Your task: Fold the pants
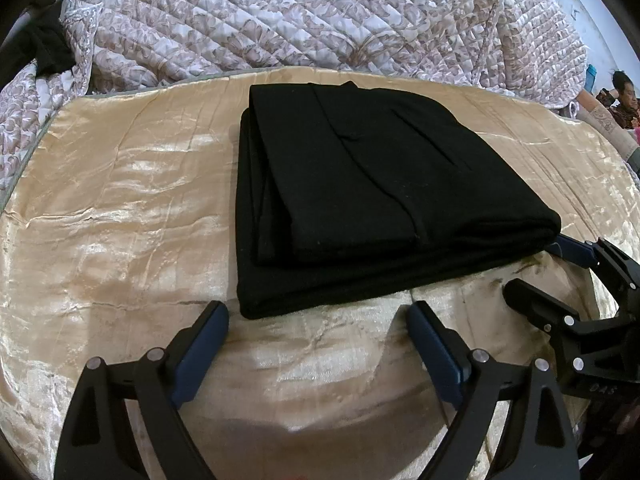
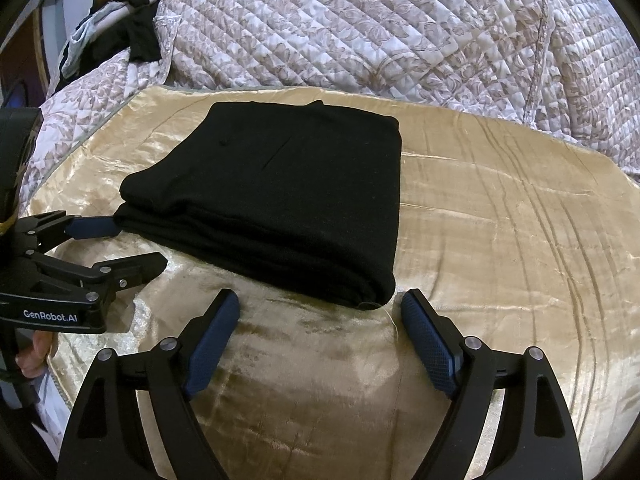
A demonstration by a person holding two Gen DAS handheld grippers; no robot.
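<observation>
On the side of my left gripper (image 2: 116, 248) I can read white letters: "GenRobot.AI". In the left wrist view I can also see some tiny letters on the side of my right gripper (image 1: 532, 268), but they are too small to read for sure.

The black pants (image 1: 372, 196) are folded into a thick, neat pile. They lie on a shiny gold cloth (image 1: 120, 208) with lots of little wrinkles. Behind the cloth there is a big puffy quilt (image 1: 320, 12) with a brown and white leaf pattern. A dark piece of clothing (image 2: 136, 28) hangs at the far left by the quilt. At the far right edge of the left wrist view a person (image 1: 624, 96) sits near a pale wall.

Both of my grippers have their blue pads spread wide, and nothing is between them. The left one sits just in front of the near left corner of the pants. The right one sits just in front of the near right corner. One blue pad (image 2: 94, 227) of the left gripper looks like it touches the edge of the pile.
</observation>
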